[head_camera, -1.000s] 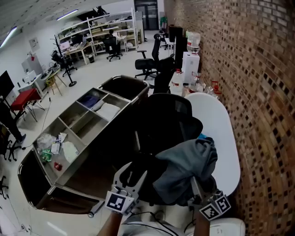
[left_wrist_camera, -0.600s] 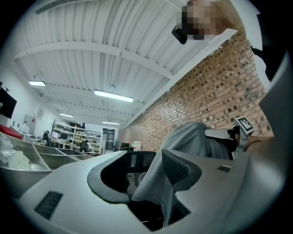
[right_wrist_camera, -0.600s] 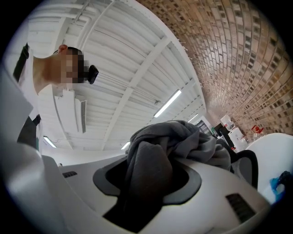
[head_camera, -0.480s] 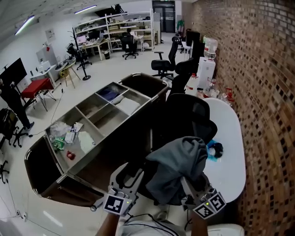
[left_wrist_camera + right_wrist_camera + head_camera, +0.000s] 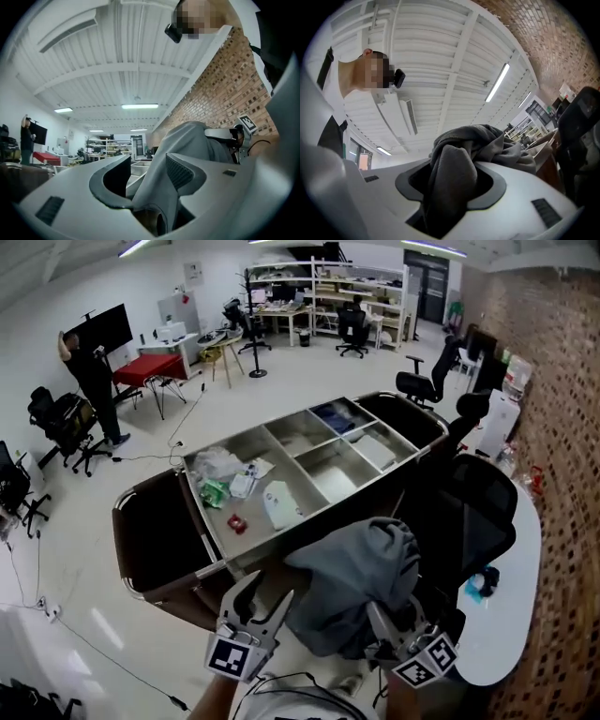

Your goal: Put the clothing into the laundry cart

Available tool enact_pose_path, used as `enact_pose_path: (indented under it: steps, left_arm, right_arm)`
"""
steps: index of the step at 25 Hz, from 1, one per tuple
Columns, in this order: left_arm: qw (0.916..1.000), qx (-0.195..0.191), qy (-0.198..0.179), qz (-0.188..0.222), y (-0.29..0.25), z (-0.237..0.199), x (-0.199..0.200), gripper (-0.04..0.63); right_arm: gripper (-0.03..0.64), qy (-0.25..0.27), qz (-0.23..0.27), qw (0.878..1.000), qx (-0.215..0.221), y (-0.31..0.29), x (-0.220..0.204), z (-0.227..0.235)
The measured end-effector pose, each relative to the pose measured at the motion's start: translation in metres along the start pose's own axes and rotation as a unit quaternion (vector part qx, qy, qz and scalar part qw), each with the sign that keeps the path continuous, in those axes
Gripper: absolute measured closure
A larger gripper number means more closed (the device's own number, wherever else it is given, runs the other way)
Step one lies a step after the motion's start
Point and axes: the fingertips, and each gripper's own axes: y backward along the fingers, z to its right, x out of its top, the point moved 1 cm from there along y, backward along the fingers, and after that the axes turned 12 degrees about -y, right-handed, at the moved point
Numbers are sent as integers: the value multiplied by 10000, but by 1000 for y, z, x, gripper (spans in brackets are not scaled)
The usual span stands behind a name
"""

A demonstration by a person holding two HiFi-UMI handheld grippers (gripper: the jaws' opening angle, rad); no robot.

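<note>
A grey garment (image 5: 356,577) hangs bunched low in the head view, just in front of the near edge of the laundry cart (image 5: 155,540). My right gripper (image 5: 389,632) is shut on the garment, and the cloth (image 5: 478,140) bulges up between its jaws (image 5: 454,176). My left gripper (image 5: 265,596) stands at the garment's left edge with its jaws spread. In the left gripper view a fold of the garment (image 5: 187,140) drapes down through the left gripper (image 5: 147,163) against the right jaw, with a gap on the left side. The cart has dark end bins and metal compartments.
Bags and small items (image 5: 220,470) lie in the cart's middle compartments. A black office chair (image 5: 473,512) and a white table (image 5: 516,615) stand to the right by the brick wall (image 5: 572,427). A person (image 5: 94,381), a red table (image 5: 150,367) and more chairs are far off.
The view has swung left, so the cart now lies straight ahead. Both grippers and the garment have come away from the chair and table toward the cart's near edge.
</note>
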Motion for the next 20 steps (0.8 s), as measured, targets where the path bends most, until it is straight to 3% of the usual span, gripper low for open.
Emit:
enact_pose_path:
  steps: [4,8,14,20]
  left_arm:
    - [9982,597,-45,-78,62,-86,-16,368]
    - [9933,1145,-141,-103,110,-144,-28,368]
    - [9851,1695,-162,-241,174,-195,-37,368]
    - [9718,2339,-150,-258,218,-222,-32,368]
  right_arm:
    - [416,-61,-262,9990,366,-69,-59,-42]
    - [416,-222,-457,9954,809,-125,-107,-76]
    - [416,-568,-687,9855,1447,-180,-161,-131]
    - [416,-826,-1164,9689,2021,-206,-198,-176]
